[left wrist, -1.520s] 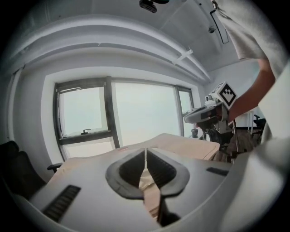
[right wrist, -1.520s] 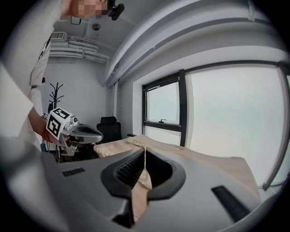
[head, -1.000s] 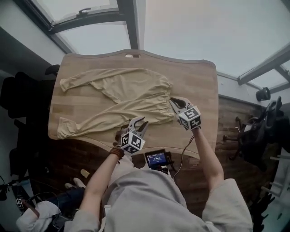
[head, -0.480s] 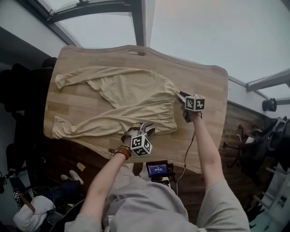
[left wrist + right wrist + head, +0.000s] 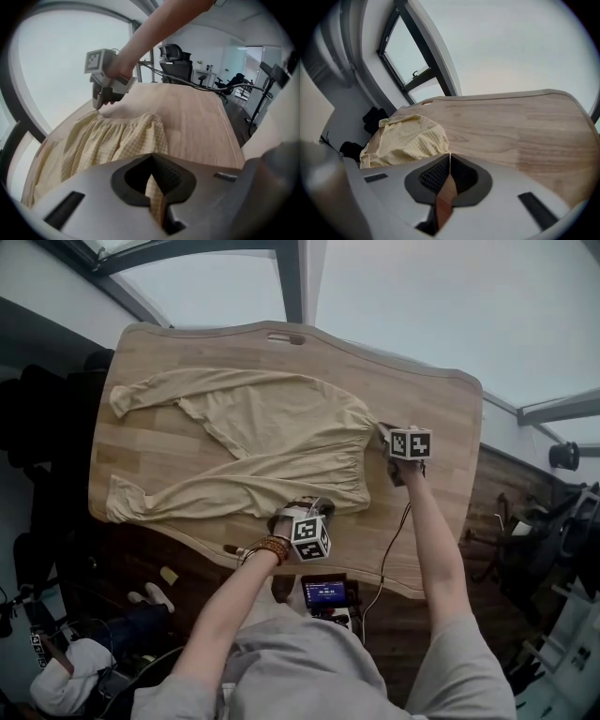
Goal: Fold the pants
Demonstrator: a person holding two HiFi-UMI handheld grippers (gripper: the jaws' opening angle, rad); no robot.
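Observation:
Pale yellow pants [image 5: 272, 442] lie flat on the wooden table [image 5: 431, 474], legs to the left and gathered waistband to the right. My left gripper [image 5: 302, 507] is down at the waistband's near corner. In the left gripper view it [image 5: 151, 161] is shut with checked cloth [image 5: 117, 140] pinched between its jaws. My right gripper [image 5: 382, 430] sits at the waistband's far corner. Its own view shows it [image 5: 449, 157] shut, the bunched cloth [image 5: 410, 140] running up to the jaw tips and a thin strip in the seam. The left gripper view also shows the right gripper [image 5: 98, 104] on that corner.
A small device with a lit screen [image 5: 323, 593] hangs below the table's near edge, its cable [image 5: 394, 540] running up along my right arm. Bare wood [image 5: 511, 126] lies right of the waistband. Office chairs [image 5: 176, 56] stand beyond the table. Window frames cross the top of the head view.
Both grippers have come down from above the table's near side onto the waistband corners. Their jaws, open earlier, are now shut. The pants themselves have not shifted.

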